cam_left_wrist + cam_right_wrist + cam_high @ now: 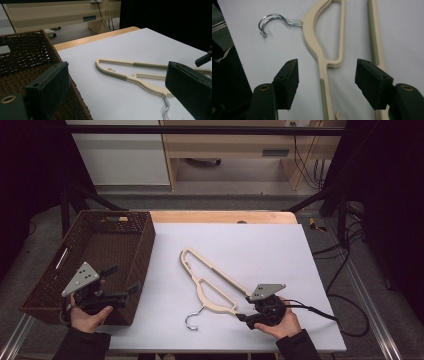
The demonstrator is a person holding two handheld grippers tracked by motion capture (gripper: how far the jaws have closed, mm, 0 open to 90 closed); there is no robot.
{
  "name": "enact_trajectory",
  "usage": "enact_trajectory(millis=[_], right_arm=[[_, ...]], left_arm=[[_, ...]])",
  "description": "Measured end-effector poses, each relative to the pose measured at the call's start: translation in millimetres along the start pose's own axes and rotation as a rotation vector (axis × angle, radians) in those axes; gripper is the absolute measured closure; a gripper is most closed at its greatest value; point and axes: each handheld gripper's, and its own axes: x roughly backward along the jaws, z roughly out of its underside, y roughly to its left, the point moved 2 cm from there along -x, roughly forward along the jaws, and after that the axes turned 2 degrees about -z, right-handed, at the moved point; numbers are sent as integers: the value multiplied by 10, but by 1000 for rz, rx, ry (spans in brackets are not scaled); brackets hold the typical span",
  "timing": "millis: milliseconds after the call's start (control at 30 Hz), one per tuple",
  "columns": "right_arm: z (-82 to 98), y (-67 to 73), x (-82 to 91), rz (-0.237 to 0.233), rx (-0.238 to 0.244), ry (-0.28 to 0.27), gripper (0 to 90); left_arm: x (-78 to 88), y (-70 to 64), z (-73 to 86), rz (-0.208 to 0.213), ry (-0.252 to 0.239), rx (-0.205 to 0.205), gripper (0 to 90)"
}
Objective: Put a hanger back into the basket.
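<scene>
- Two black pads of the right gripper point(325, 82) stand apart, one on either side of a cream bar of the hangers point(322, 42), with clear gaps and no contact.
- Seen from above, the right gripper point(250, 312) sits low over the white sheet point(280, 250) at the hangers' point(212, 285) near end, just right of the metal hook point(192, 317).
- Cream hangers lie flat, stacked, mid-table.
- Left gripper point(122, 282), jaws wide apart and empty, hangs over the near corner of the wicker basket point(45, 285).
</scene>
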Motion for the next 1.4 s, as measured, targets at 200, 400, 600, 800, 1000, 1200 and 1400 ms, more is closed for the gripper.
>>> enact_trajectory(millis=[200,400,600,800,1000,1200,1400], right_arm=[[91,-35,-113,-5,-20,81,473],[132,-33,-209,-33,4,125,557],[153,-43,-262,-44,16,147,622],[210,-98,-302,-73,6,181,743],[207,-115,-283,-78,-7,179,777],[186,-114,-244,-93,-25,157,780],[130,-110,-161,-143,-56,95,794]], left_arm=[[-23,-23,6,5,8,-5,53],[-39,-43,10,10,12,-11,53],[-59,-65,17,16,21,-14,53],[-85,-81,28,19,28,-17,55],[-105,-96,37,23,35,-23,55],[-122,-118,43,28,41,-27,56],[-155,-175,50,44,50,-36,56]])
